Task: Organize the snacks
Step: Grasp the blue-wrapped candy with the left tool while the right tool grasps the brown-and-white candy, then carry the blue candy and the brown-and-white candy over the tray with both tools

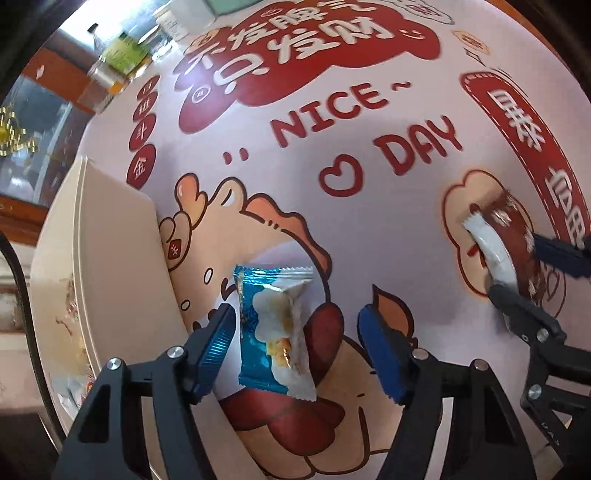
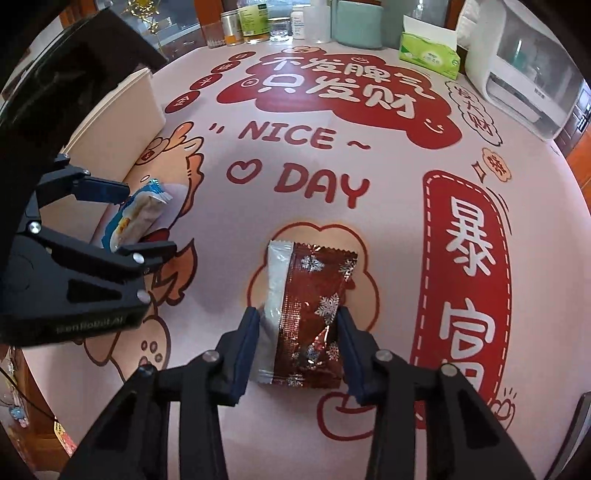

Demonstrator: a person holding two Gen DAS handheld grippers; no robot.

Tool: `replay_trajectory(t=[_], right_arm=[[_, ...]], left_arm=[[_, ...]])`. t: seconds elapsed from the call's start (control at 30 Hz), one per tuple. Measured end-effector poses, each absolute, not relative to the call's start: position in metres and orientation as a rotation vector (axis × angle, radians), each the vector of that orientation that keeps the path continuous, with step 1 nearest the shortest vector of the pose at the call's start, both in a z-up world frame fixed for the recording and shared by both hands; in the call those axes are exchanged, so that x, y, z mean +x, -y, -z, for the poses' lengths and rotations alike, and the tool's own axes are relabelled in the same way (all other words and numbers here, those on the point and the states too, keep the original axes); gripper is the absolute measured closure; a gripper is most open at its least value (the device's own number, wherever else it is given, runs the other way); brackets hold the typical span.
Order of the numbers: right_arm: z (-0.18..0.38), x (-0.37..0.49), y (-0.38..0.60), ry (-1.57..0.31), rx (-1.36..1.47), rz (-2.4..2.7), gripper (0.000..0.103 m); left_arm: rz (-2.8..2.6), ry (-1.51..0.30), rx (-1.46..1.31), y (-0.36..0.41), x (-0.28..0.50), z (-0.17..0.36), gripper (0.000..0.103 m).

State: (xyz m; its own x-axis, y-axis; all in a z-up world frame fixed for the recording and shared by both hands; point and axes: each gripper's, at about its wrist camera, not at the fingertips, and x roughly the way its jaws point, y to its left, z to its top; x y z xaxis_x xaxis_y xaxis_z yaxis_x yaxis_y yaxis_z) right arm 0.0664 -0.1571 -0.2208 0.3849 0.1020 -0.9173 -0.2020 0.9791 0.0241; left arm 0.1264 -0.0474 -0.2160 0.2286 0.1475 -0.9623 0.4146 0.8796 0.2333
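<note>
Right tongs pinch a red snowflake-print packet; left tongs spread around a blue-white packet.

Two snack packets lie on the counter, well apart. Left packet sits btwn the left gripper jaws, just beside the box at the counter's left edge. Right packet lies nearer the middle, btwn the right gripper jaws. Along the far edge: bottles and jars (left to centre), tissue box right of them, an appliance at the far-right corner.
</note>
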Motion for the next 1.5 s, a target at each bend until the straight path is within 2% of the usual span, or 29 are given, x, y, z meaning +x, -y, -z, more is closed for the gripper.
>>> replay_trajectory(t=[0.07,0.13,0.2,0.27,0.3,0.33,0.47,0.73,1.03,1.2,1.5], right_arm=[[0.221,0.066,0.161,-1.164,-0.086,-0.193,0.063],[0.221,0.066,0.164,-1.169,-0.081,-0.192,0.064],[0.220,0.065,0.166,-1.172,-0.078,-0.192,0.065],[0.220,0.064,0.168,-1.177,-0.073,-0.193,0.065],[0.220,0.064,0.170,-1.179,-0.069,-0.194,0.066],[0.219,0.063,0.171,-1.181,-0.065,-0.195,0.066],[0.217,0.059,0.172,-1.178,-0.062,-0.198,0.067],[0.196,0.046,0.172,-1.129,-0.065,-0.197,0.068],[0.166,0.030,0.163,-1.097,-0.050,-0.173,0.068],[0.143,0.022,0.143,-1.078,-0.012,-0.161,0.068],[0.095,0.020,0.077,-0.998,0.023,-0.170,0.068]], left_arm=[[0.182,-1.380,0.438,0.040,0.132,0.217,0.027],[0.182,-1.410,0.370,0.032,0.136,0.220,0.027],[0.202,-1.448,0.285,0.024,0.138,0.220,0.034],[0.229,-1.474,0.185,0.017,0.139,0.220,0.055],[0.226,-1.469,0.188,0.017,0.138,0.218,0.061],[0.231,-1.464,0.193,0.018,0.137,0.217,0.073],[0.231,-1.456,0.199,0.024,0.129,0.216,0.080],[0.323,-1.424,0.200,0.045,0.095,0.197,0.082],[0.452,-1.281,0.242,0.046,0.052,0.131,0.082],[0.466,-1.157,0.288,0.026,0.039,0.090,0.082],[0.384,-0.918,0.303,-0.069,0.045,0.023,0.082]])
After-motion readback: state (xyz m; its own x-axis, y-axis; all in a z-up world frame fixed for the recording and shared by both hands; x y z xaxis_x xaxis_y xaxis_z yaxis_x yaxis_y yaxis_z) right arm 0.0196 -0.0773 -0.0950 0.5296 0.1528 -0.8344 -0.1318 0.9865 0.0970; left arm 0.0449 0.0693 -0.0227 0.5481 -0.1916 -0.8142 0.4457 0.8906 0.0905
